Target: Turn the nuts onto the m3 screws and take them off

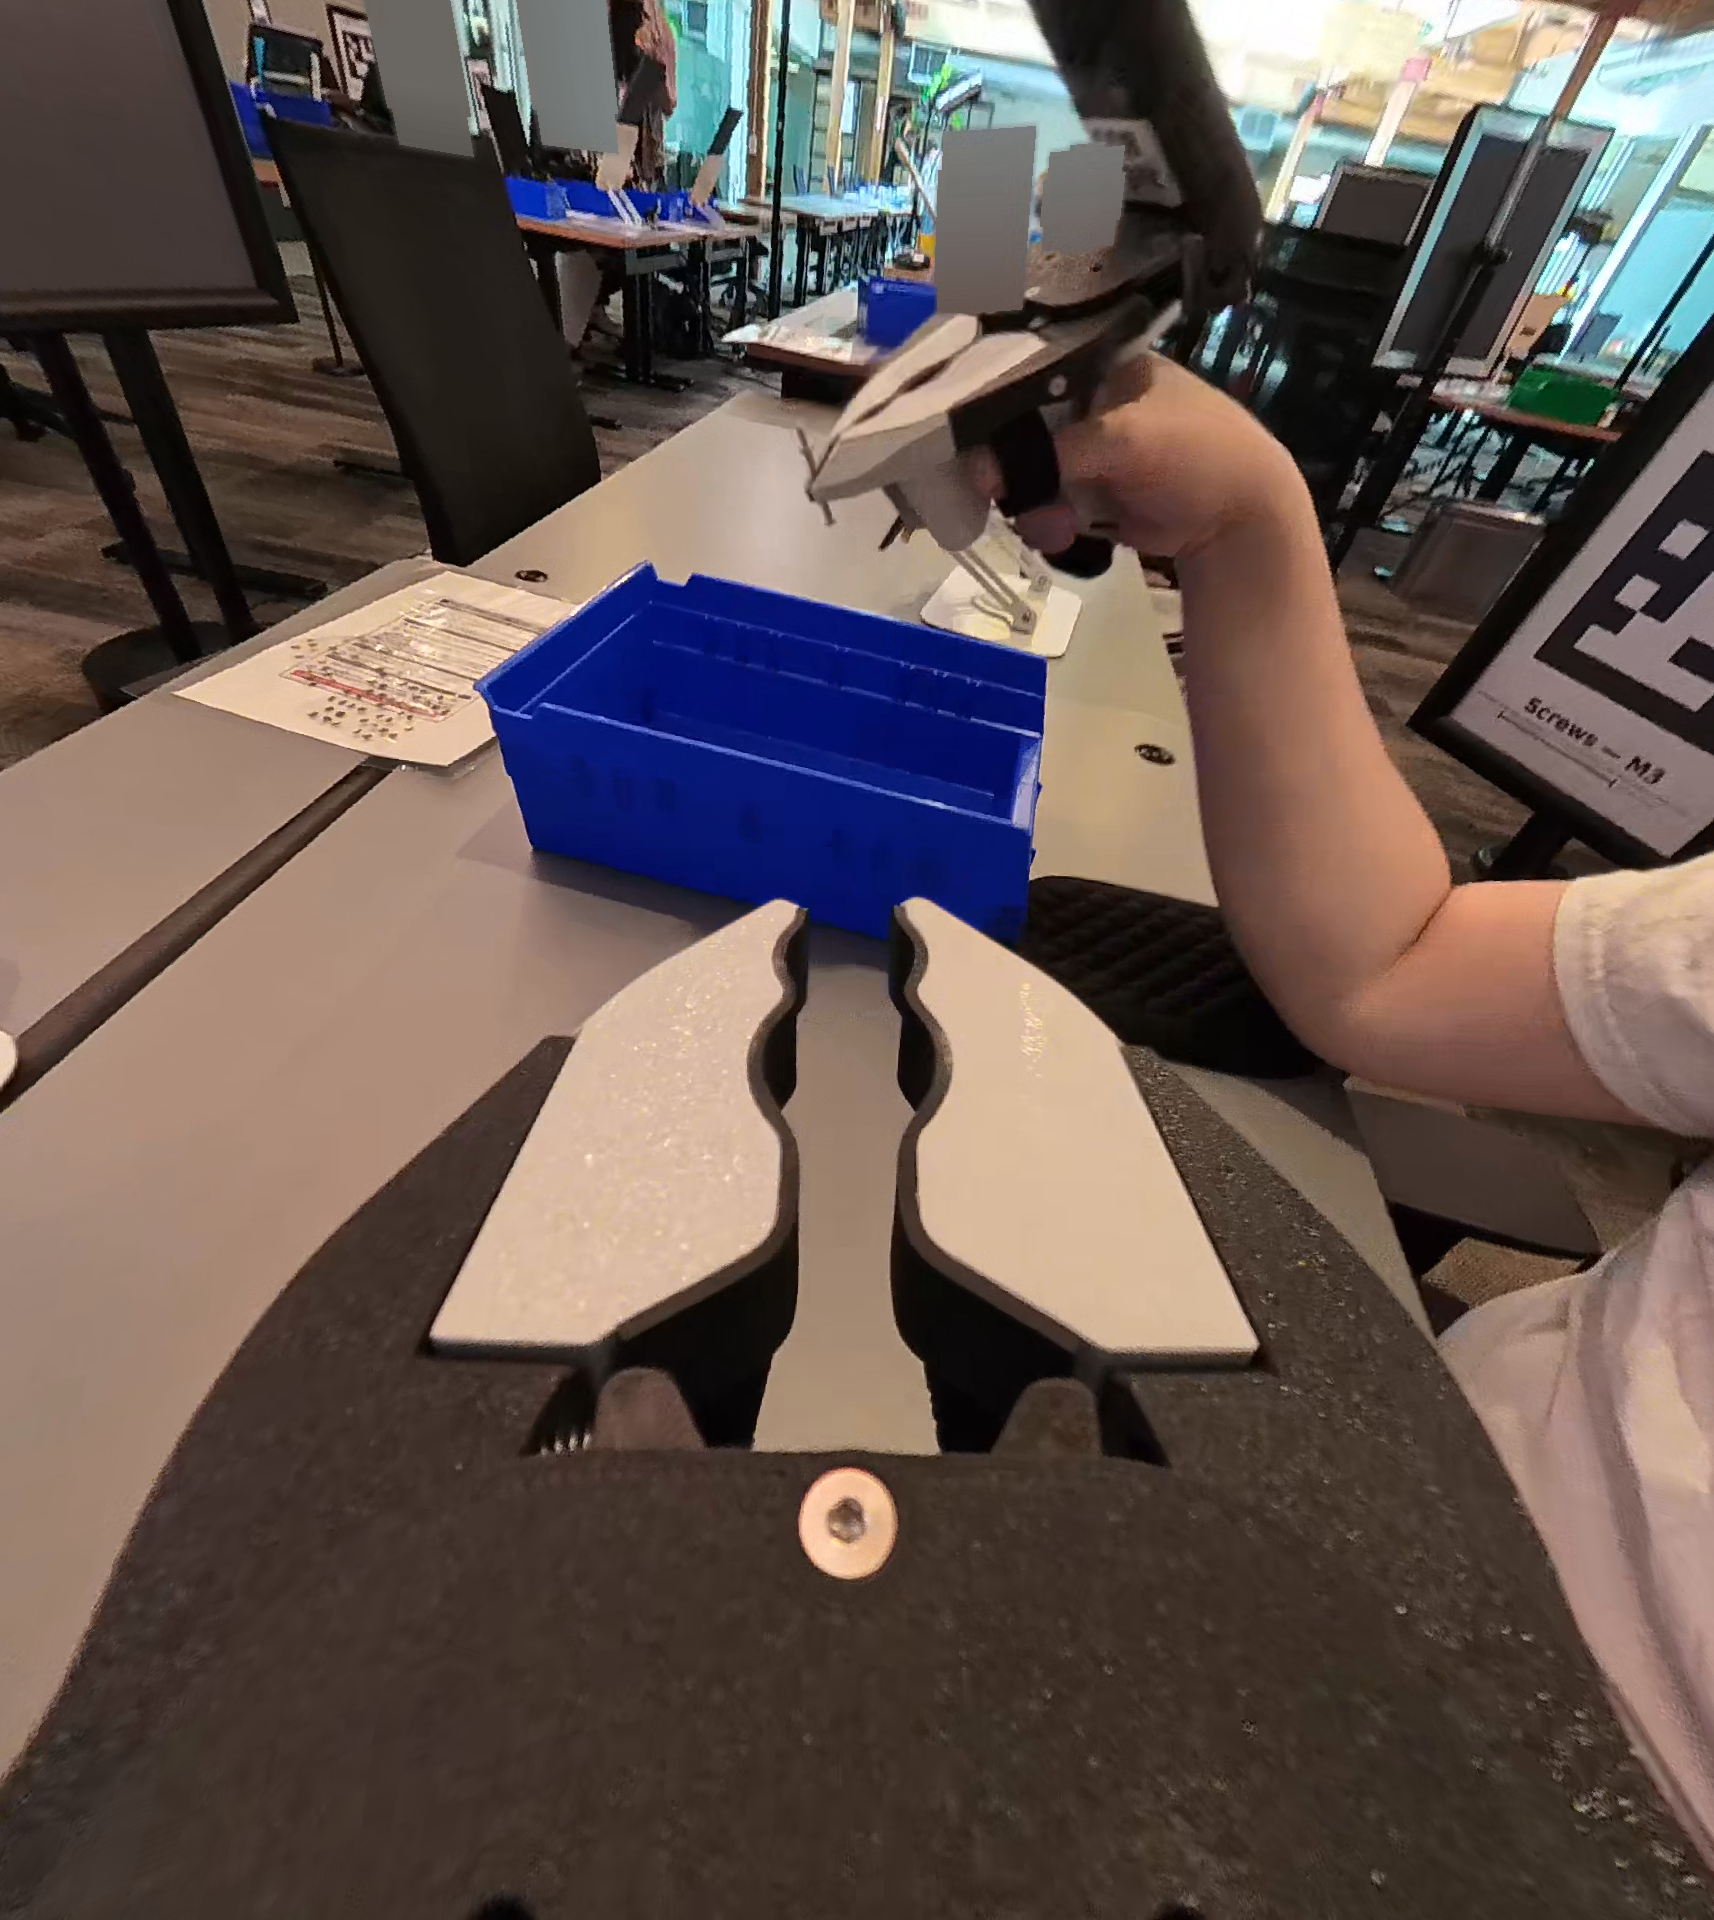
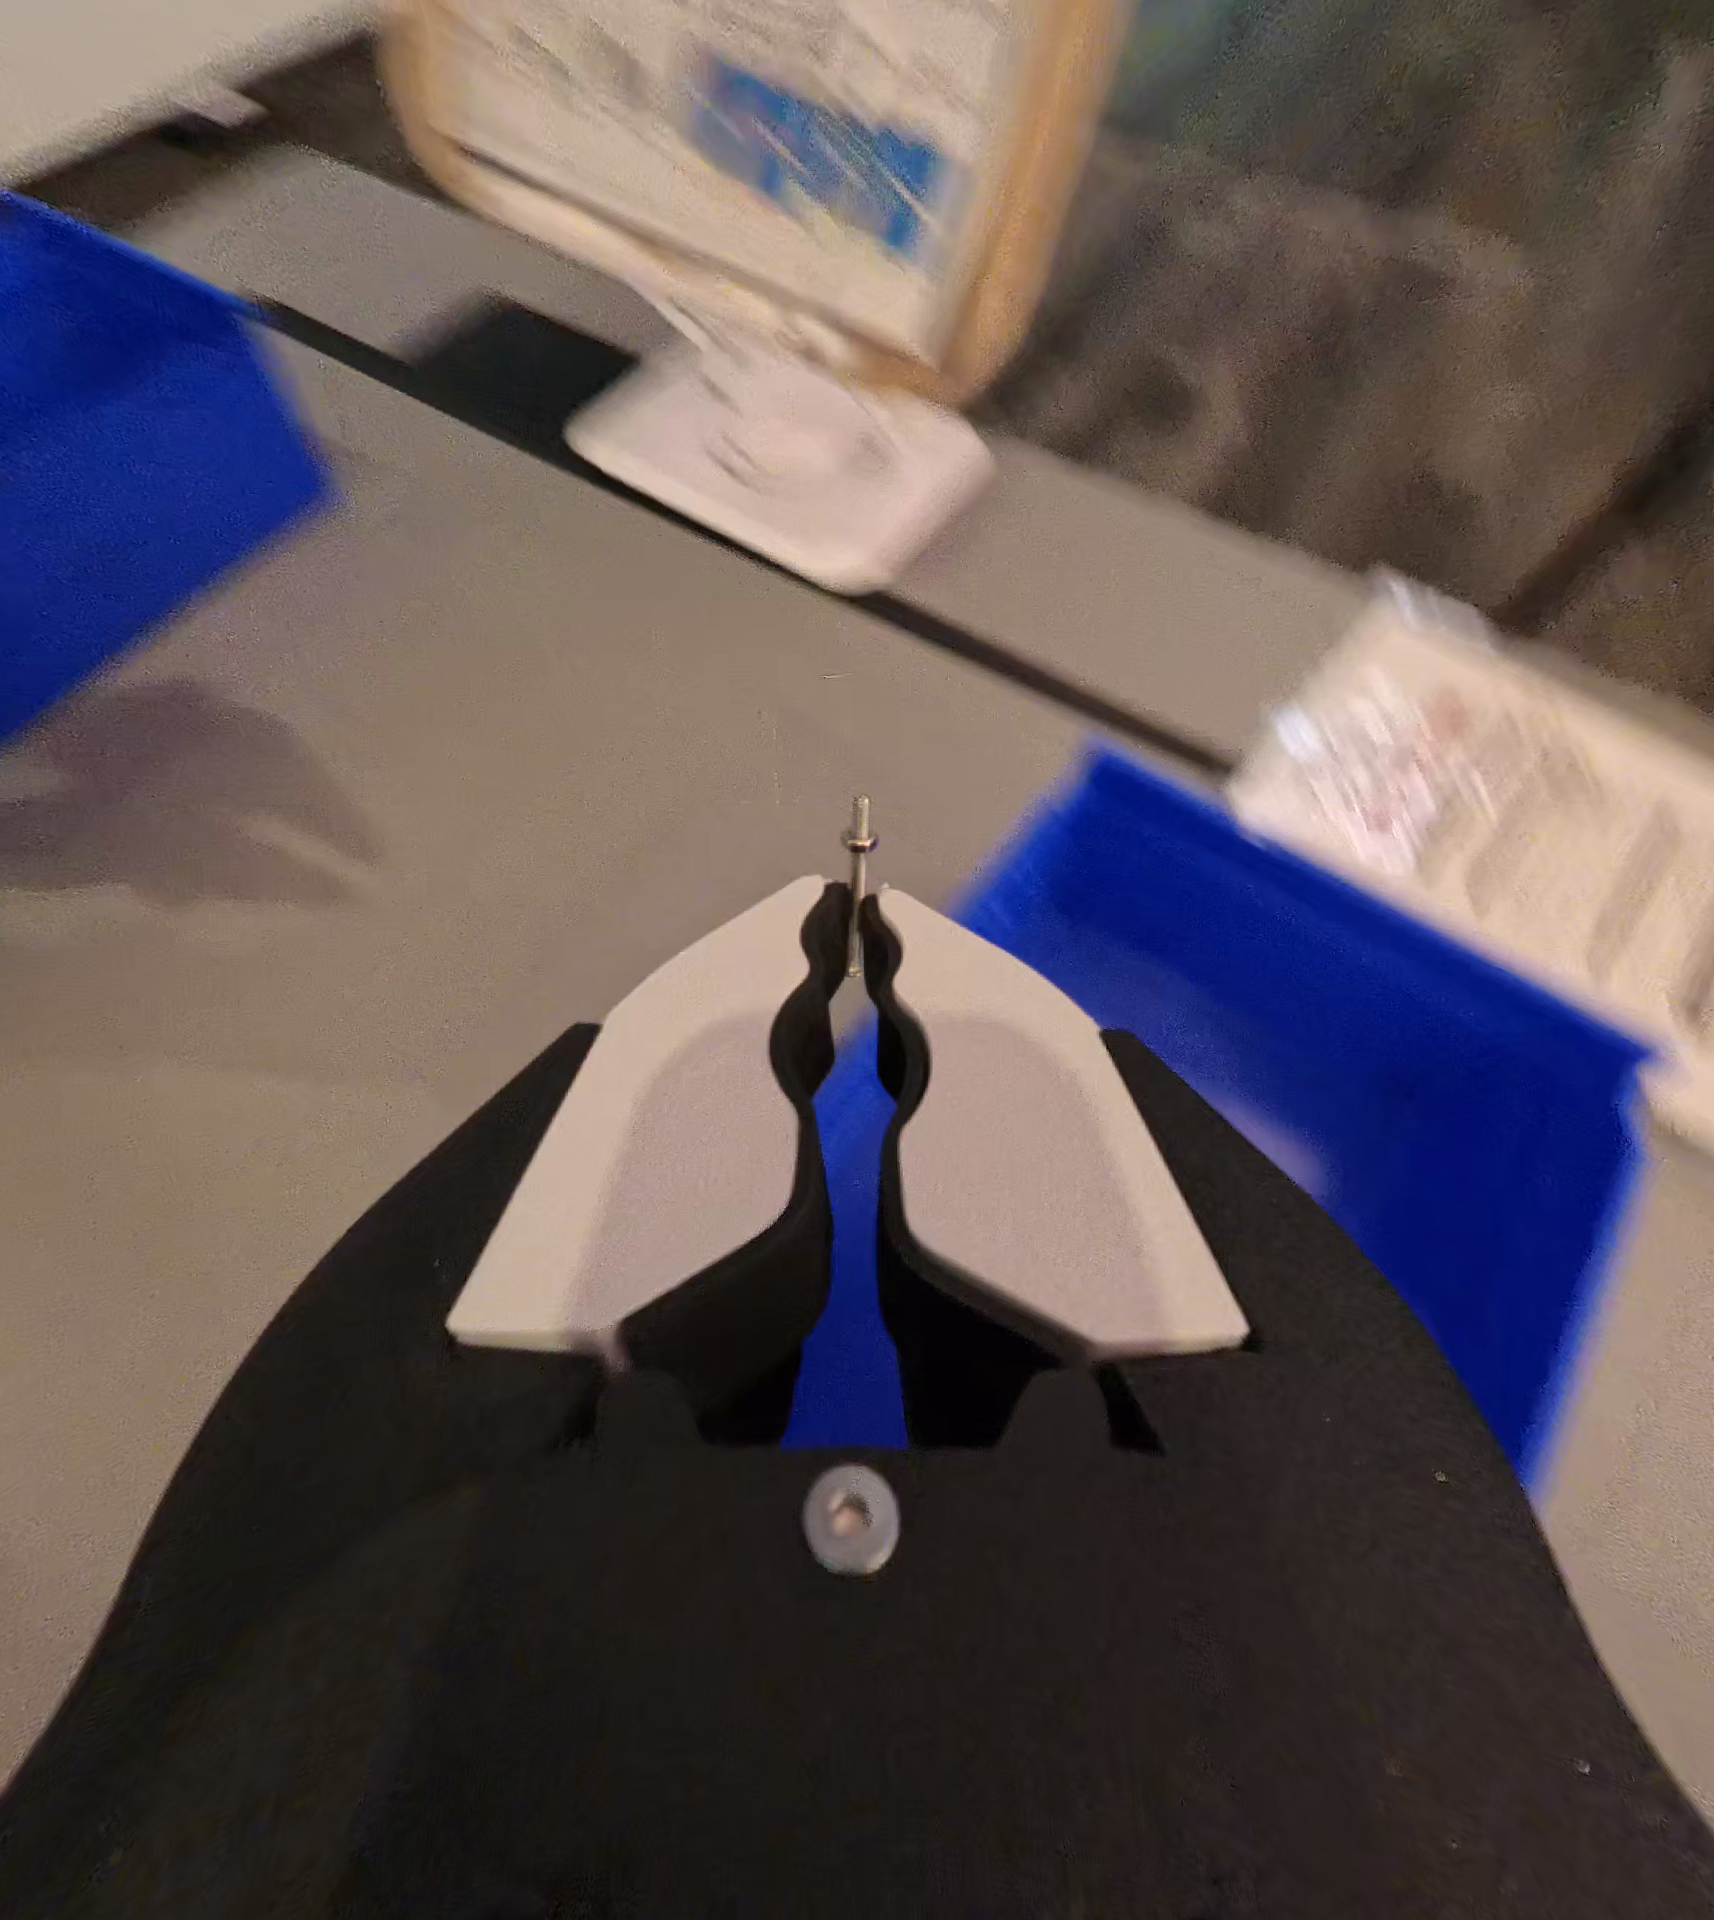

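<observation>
My right gripper (image 2: 854,896) is shut on a thin silver m3 screw (image 2: 857,894) that sticks out past the fingertips, with a small nut (image 2: 858,843) threaded near its far end. In the left wrist view the right gripper (image 1: 825,480) is held up above the table behind a blue bin (image 1: 780,748), the screw (image 1: 818,486) crosswise at its tip. My left gripper (image 1: 848,920) is open and empty, low over the grey table (image 1: 209,1039) just in front of the blue bin. Loose screws and nuts lie on a paper sheet (image 1: 380,675) left of the bin.
A white stand base (image 1: 1004,613) sits behind the bin. A framed marker sign (image 1: 1663,613) stands at the right. A black mesh pad (image 1: 1144,966) lies under the person's forearm (image 1: 1331,790). The right wrist view, blurred, shows two blue bins (image 2: 1352,1039) (image 2: 53,468) and a stand (image 2: 791,468). Some 25 cm of space lies between my two pairs of fingers.
</observation>
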A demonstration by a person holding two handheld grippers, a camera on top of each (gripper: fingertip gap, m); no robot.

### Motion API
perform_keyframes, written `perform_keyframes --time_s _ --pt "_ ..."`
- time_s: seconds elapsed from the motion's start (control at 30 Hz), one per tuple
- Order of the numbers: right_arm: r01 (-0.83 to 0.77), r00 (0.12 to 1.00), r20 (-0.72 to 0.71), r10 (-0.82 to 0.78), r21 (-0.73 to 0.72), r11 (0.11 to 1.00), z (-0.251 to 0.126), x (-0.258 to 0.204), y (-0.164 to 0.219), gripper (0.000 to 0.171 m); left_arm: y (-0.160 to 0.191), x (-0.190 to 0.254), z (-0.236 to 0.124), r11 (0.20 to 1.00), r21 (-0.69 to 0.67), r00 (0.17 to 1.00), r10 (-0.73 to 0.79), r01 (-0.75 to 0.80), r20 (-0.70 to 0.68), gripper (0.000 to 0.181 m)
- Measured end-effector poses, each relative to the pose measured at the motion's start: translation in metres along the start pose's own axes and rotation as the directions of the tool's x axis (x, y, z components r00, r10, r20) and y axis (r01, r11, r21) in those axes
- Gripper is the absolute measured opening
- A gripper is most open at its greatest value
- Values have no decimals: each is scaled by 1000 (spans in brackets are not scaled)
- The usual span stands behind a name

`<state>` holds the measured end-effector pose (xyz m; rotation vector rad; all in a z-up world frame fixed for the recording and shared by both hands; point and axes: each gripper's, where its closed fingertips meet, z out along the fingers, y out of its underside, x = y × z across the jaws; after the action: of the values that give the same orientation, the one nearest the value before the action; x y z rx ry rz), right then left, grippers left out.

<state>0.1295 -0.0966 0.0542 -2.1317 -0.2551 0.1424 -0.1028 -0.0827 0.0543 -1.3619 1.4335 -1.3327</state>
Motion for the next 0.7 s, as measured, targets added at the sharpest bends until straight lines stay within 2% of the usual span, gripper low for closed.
perform_keyframes --time_s 0.07,0.13,0.2,0.3,0.47,0.7 --pt "-160 982 -129 141 -153 975 -1 48 47 3 4 -1 1 999 -33 1000 13 -13 8 14" --pt "-260 956 -210 205 -278 925 9 77 86 3 8 0 2 998 -55 1000 11 -11 4 14" --pt "-334 934 -259 247 -378 864 26 91 116 4 10 1 4 997 -73 1000 -3 3 -2 14" --pt "-392 909 -350 227 -535 748 44 106 159 3 14 2 6 996 -90 1000 -11 9 -12 14" --pt "-430 890 -394 227 -565 704 66 124 185 3 14 3 5 996 -88 1000 -17 14 -25 12" --pt "-462 873 -429 232 -579 672 63 139 209 3 5 -2 -5 998 -59 999 -33 32 -10 11"
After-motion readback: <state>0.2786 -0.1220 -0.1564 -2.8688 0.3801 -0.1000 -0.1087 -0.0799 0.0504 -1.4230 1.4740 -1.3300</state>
